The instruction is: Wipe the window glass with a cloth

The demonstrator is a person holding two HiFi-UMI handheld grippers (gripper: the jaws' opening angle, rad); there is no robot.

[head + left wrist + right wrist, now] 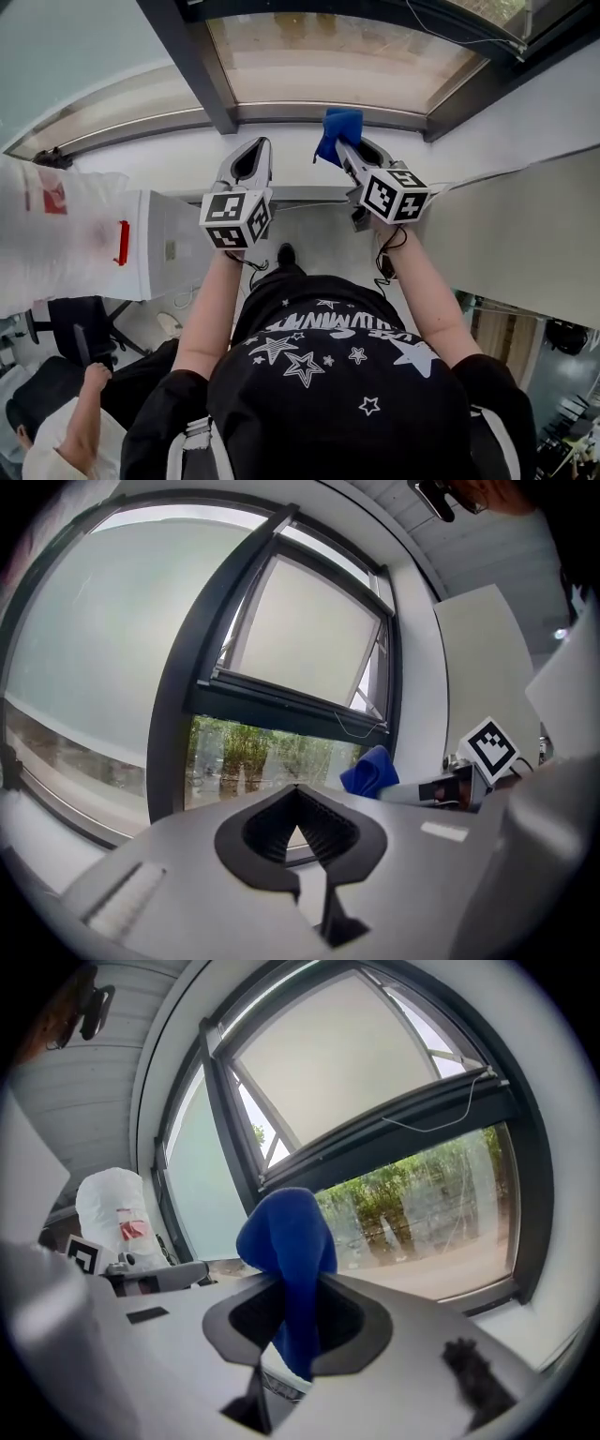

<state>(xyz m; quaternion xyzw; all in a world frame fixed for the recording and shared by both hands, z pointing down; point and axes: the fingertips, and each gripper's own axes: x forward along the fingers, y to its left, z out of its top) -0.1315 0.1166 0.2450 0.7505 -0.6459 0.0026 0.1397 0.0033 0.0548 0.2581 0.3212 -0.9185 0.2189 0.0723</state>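
Note:
The window glass [347, 61] lies just beyond both grippers, with trees and pavement showing through it [422, 1204] [272, 752]. My right gripper [345, 145] is shut on a blue cloth [337, 129], which bunches above the jaws [286, 1237] and hangs down between them. The cloth is held up close to the lower frame of the pane; contact with the glass cannot be told. My left gripper [255, 150] hovers beside it on the left, shut with nothing in its jaws [298, 794]. In the left gripper view the cloth [370, 771] shows at the right.
A dark mullion [197, 61] splits the window left of the grippers. The white sill [178, 155] runs below the glass. A white plastic-wrapped object [56, 220] and a white cabinet with a red handle [122, 242] stand at the left. Another person [66, 422] sits lower left.

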